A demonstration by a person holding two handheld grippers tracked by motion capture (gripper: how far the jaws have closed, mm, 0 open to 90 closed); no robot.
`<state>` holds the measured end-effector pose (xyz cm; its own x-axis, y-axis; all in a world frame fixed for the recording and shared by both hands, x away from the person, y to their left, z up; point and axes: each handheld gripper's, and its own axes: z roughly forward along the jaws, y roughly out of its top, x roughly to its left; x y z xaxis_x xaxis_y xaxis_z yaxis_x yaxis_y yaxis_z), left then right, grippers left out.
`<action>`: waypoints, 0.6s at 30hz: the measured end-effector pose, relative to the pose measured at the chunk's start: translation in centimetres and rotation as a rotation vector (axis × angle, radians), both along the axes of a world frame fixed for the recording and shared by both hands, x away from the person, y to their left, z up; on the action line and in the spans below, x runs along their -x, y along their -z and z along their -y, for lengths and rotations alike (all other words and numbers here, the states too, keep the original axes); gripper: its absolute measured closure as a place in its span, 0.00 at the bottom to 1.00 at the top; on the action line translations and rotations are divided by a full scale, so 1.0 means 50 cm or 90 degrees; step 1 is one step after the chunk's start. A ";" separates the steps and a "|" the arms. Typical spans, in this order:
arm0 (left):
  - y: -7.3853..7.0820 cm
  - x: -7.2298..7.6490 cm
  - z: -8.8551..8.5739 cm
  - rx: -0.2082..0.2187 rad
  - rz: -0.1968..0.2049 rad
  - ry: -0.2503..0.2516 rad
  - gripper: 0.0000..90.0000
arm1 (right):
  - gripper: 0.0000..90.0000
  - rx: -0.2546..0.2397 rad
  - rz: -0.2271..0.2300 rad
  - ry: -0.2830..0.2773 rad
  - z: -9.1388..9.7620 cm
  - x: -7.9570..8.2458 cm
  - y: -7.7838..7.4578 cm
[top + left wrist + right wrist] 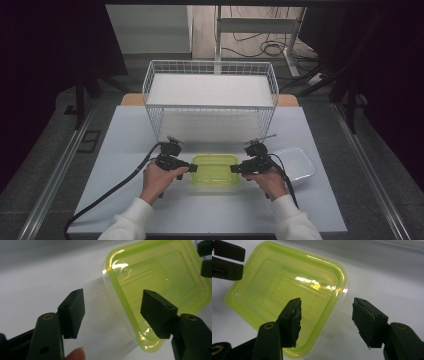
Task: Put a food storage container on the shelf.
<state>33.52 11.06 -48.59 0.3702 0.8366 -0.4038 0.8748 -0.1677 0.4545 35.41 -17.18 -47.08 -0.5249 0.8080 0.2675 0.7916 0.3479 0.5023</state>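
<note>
Left tongs (111, 315) open, pads not yet pressing, straddling the left rim of the green-lidded box (160, 282). Right tongs (325, 322) open too, set across the box's right rim, one pad over the lid and one outside the wall. Seen from above, left tongs (192, 168) and right tongs (233, 169) facing each other at the two short ends of the box (215, 170), itself resting near the front middle of the desk (125, 150). Just right of the box, a clear tray (300, 162), possibly a spare lid, hard to tell at this size. Behind, toward the far edge, a white wire basket (210, 95).

Step in hand, by the look of it: lining up a two-sided grasp on the box. Next: squeezing both pairs onto the rim evenly, then lifting level, likely toward the basket.
</note>
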 end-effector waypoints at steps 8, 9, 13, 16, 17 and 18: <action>0.013 -0.005 0.002 0.018 -0.023 0.019 0.48 | 0.49 -0.035 -0.042 0.018 -0.001 -0.007 0.020; 0.014 -0.005 0.003 0.022 -0.025 0.021 0.48 | 0.49 -0.035 -0.042 0.018 -0.001 -0.007 0.020; 0.018 -0.010 -0.001 0.031 -0.028 0.031 0.52 | 0.56 -0.082 -0.072 0.030 0.010 -0.011 0.028; 0.019 -0.013 -0.002 0.063 -0.035 0.026 0.60 | 0.59 -0.114 -0.102 0.039 0.015 -0.014 0.034; 0.019 -0.014 -0.003 0.070 -0.037 0.026 0.62 | 0.60 -0.117 -0.106 0.042 0.015 -0.015 0.034; 0.019 -0.014 -0.003 0.072 -0.040 0.025 0.63 | 0.60 -0.118 -0.108 0.044 0.016 -0.015 0.034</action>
